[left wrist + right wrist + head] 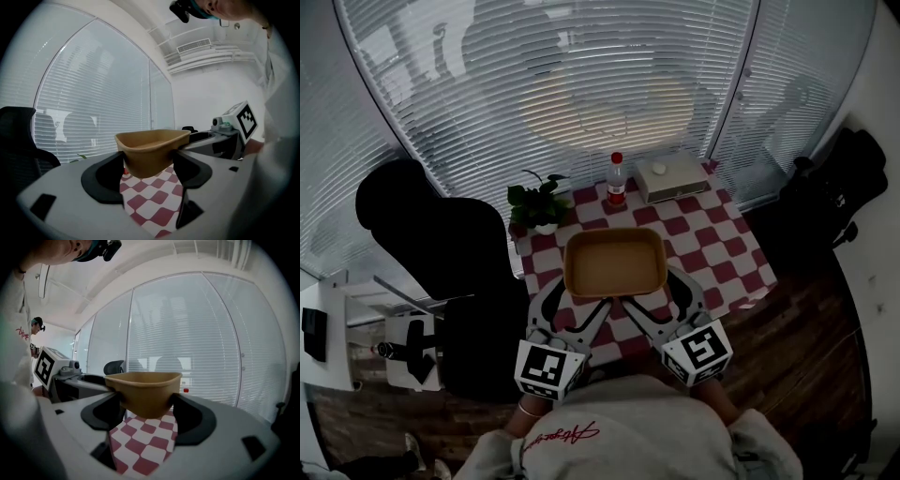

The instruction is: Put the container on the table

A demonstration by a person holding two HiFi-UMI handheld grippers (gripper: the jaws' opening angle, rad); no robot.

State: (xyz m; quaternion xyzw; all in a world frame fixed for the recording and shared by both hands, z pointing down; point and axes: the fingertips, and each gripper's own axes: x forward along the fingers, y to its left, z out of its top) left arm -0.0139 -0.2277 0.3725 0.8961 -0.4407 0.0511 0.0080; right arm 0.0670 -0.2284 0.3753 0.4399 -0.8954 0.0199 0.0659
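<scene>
Container [615, 263], tan, open-topped, empty, was held in the air by both grippers at once, over the middle of the tabletop [727, 251] and toward its near edge. Both gripper views showed checked cloth under its base with a gap, so it was not set down yet.

Left gripper [572, 302] had its fingers [105, 178] closed narrow on the container's near-left corner. Right gripper [661, 302] did the same on the near-right corner. In both views the container wall sat pinched between the dark pads. The two-corner hold probably served to keep the wide, shallow container level; one grip at a corner would likely let it tip. The rim looked about level in both gripper views.

Both grippers reached in from the near edge, so the far side of the container was free and pointed at open cloth.

Along the far edge of the tabletop stood a bottle [617, 180] with a red cap, a white box [670, 176] near the far-right corner, and a potted plant [539, 202] at the far-left corner. All were well apart from the container, leaving the middle free for a landing spot. A black chair [422, 244] stood off the left edge.

Judgement: carry phase, near the end. What remained was to lower it straight down until the base met the cloth, then open both sets of fingers together. Risk: opening unevenly could drag or tilt it.
</scene>
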